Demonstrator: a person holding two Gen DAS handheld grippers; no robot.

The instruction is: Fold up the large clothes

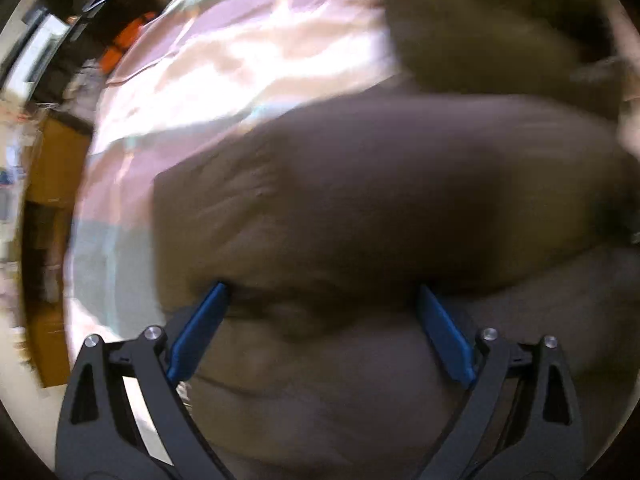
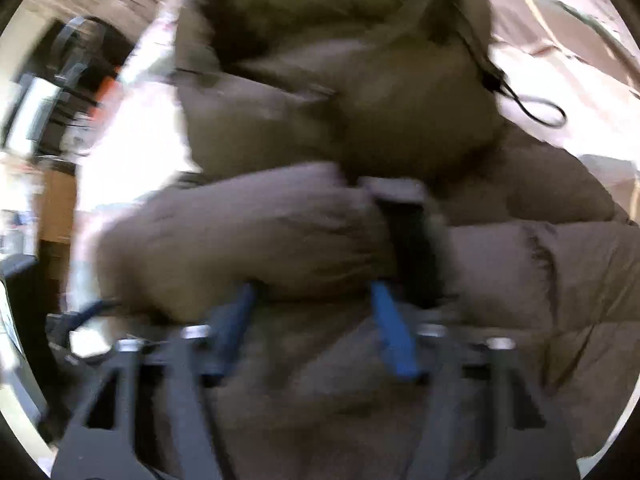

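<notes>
A brown padded jacket (image 1: 360, 200) lies on a pink patterned bed cover (image 1: 240, 60). My left gripper (image 1: 323, 294) hangs over it, pointing steeply down, with its blue fingers (image 1: 200, 332) spread wide and nothing pinched. In the right wrist view the jacket (image 2: 260, 232) shows a sleeve folded across the body, ending in a black cuff (image 2: 412, 248). Its hood with a black drawstring loop (image 2: 544, 112) lies beyond. My right gripper (image 2: 312, 294) is just above the sleeve, its fingers partly apart; the picture is blurred and no fabric looks pinched.
The bed's left edge runs past wooden furniture (image 1: 52, 160) and an orange object (image 1: 128, 40) on the floor side. More bed cover (image 2: 560, 20) lies beyond the hood at the right. Dark equipment (image 2: 68, 80) stands at the far left.
</notes>
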